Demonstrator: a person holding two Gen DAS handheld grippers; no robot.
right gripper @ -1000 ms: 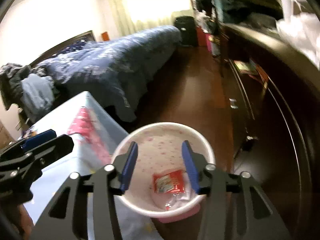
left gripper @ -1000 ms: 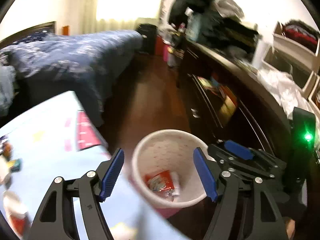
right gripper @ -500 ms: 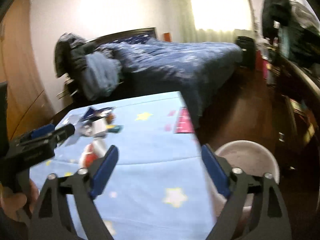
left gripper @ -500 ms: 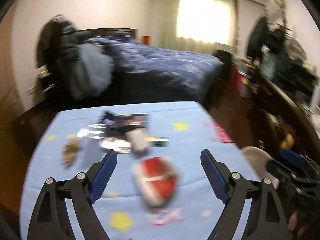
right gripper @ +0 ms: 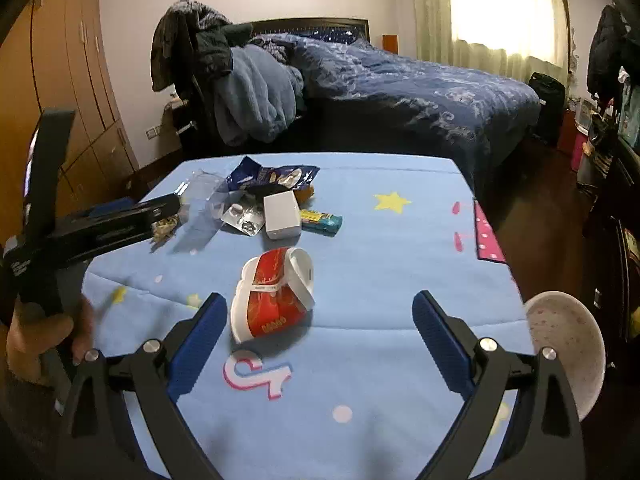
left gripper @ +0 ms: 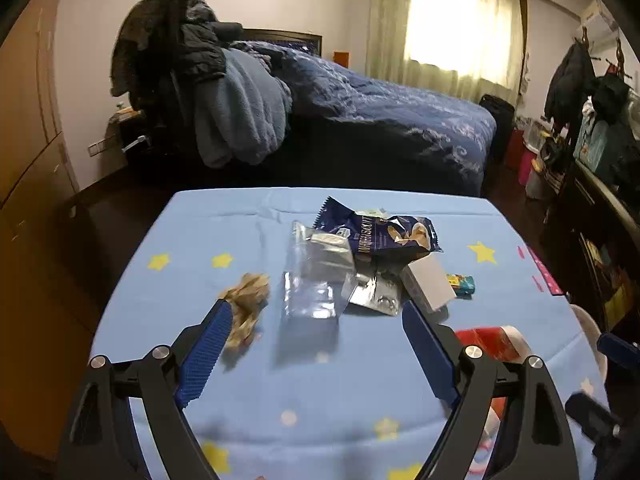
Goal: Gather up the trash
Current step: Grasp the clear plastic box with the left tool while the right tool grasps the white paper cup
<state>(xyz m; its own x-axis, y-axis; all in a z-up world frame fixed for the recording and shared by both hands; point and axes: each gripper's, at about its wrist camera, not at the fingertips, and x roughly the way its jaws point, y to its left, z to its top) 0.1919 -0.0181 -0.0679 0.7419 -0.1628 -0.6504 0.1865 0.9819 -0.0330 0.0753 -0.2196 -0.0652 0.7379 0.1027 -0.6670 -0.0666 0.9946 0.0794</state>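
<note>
Both tools gape empty, right tool [right gripper: 320, 336] just behind the crushed cup [right gripper: 276, 294]

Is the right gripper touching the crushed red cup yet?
Apart. The right wrist view shows the open right gripper short of the crushed red cup, blue cloth visible between.

Daylight glares through the far curtained window [left gripper: 460, 28]; the room is dim, edges bowed, near corners smeared.

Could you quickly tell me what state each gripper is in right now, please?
Left gripper: open, holding nothing, above the table.
Right gripper: open, holding nothing, near the crushed cup.
</note>
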